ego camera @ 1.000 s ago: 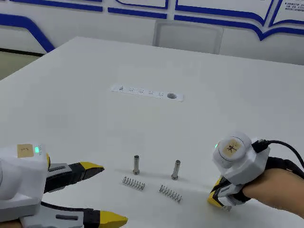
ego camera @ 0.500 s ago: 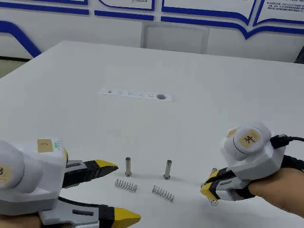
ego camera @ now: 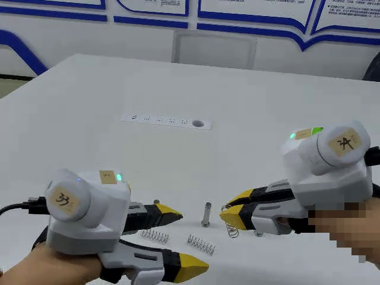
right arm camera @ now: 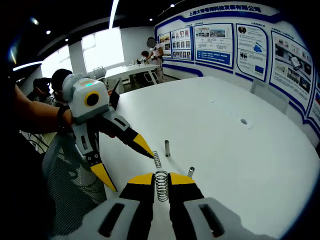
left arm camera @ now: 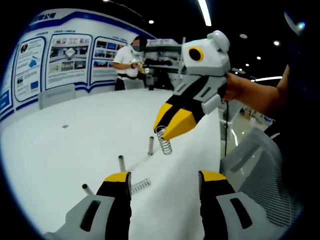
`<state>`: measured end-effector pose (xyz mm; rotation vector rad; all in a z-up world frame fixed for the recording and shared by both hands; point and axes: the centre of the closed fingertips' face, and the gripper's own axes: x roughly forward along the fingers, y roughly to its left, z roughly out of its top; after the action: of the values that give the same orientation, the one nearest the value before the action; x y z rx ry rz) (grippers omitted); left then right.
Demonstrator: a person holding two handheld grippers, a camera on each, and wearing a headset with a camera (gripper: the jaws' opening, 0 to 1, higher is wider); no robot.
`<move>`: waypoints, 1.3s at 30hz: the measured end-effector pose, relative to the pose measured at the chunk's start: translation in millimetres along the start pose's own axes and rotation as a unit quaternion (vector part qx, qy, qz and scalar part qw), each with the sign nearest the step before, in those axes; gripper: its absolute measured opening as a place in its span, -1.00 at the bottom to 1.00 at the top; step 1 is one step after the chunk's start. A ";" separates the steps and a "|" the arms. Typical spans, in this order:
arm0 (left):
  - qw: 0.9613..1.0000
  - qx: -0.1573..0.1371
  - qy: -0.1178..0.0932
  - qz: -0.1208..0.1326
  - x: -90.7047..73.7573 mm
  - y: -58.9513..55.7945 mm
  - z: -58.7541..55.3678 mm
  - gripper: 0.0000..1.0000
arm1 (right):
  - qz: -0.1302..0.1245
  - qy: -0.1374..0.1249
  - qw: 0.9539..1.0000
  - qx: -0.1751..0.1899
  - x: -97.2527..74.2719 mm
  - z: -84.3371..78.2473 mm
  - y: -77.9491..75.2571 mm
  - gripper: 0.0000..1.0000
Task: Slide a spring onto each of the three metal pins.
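Spring point(right arm camera: 161, 192) pinched in right tongs point(right arm camera: 161, 179) should hang upright, centred over the pin point(right arm camera: 191, 171) beside it, before lowering; left tongs point(left arm camera: 165, 176) gape empty.

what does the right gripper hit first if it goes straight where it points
Likely the nearest pin, just ahead of the right gripper and its spring; depth unclear, may slip past.

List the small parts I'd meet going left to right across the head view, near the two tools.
Loose spring → upright pin → held spring, pinched in the right tool.
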<state>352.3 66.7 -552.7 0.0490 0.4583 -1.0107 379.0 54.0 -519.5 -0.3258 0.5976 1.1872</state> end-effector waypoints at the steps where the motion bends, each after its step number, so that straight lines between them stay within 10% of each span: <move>1: 1.000 -0.003 -0.002 0.000 0.8 0.0 1.3 0.06 | 0.003 -0.006 1.000 -0.001 -0.1 3.3 2.3 -0.77; 21: 0.996 -0.040 -0.081 -0.008 5.2 -1.1 32.4 -0.59 | 0.039 -0.057 0.998 0.002 3.8 25.6 28.5 -0.77; 39: 0.998 -0.001 -0.063 -0.005 7.8 -2.7 26.8 -0.74 | 0.028 -0.035 0.999 -0.024 1.6 14.6 26.6 -0.77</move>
<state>362.8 52.3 -531.1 -0.0195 0.3454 -1.0167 358.4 72.4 -506.9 -0.3094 0.5206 1.2635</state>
